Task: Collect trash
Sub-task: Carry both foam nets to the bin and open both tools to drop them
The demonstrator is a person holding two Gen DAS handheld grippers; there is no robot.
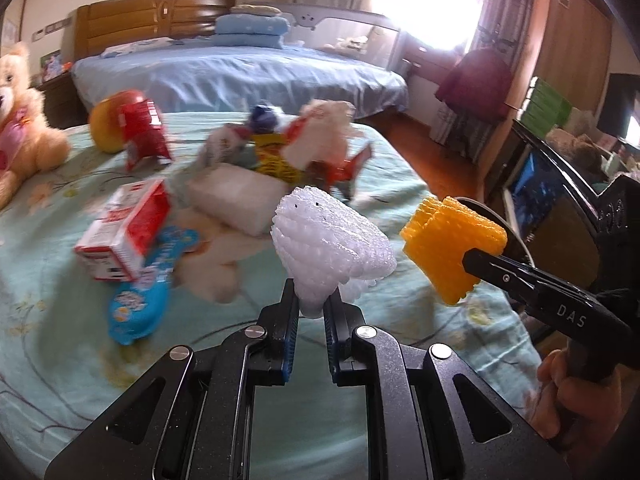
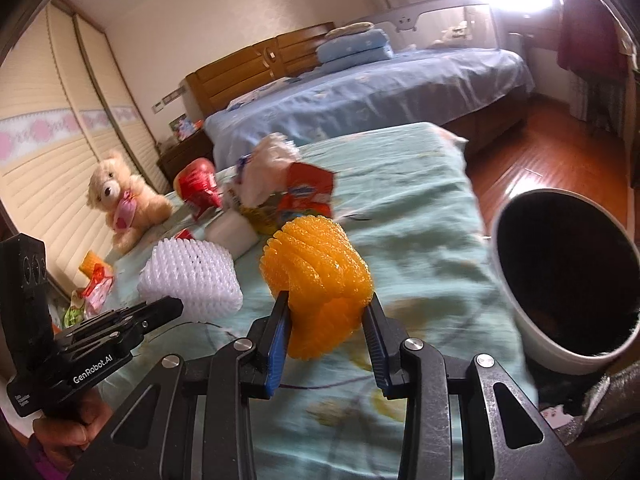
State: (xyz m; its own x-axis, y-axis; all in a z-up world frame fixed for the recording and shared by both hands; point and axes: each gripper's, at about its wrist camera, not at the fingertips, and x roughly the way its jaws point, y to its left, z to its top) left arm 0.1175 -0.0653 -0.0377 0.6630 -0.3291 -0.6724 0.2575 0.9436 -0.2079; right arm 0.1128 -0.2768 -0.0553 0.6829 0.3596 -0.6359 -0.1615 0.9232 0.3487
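- Foam fruit nets are the trash in hand: a white foam net (image 1: 332,248) is pinched at its narrow end by the left gripper (image 1: 312,312), and an orange foam net (image 2: 316,280) is squeezed between the pads of the right gripper (image 2: 328,320), both lifted clear of the green bedspread (image 2: 420,208).
- Just right of the orange net stands a white bin (image 2: 520,312) with a dark inside, off the bed's right edge (likely where both go).
- Risk, as I judge it: the white net is held only by a crushed tip, so a quick swing could let it spring free; the orange one is springy too and could pop out if the squeeze eases.
- The two nets ride near each other, so they may brush on the way to the one bin mouth.
- More litter waits behind: a red-and-white carton (image 1: 124,232), a blue wrapper (image 1: 140,304), red packets (image 1: 144,136) and a teddy bear (image 2: 124,200) that is not trash.
- Open room lies to the right, over the wooden floor (image 2: 520,152).
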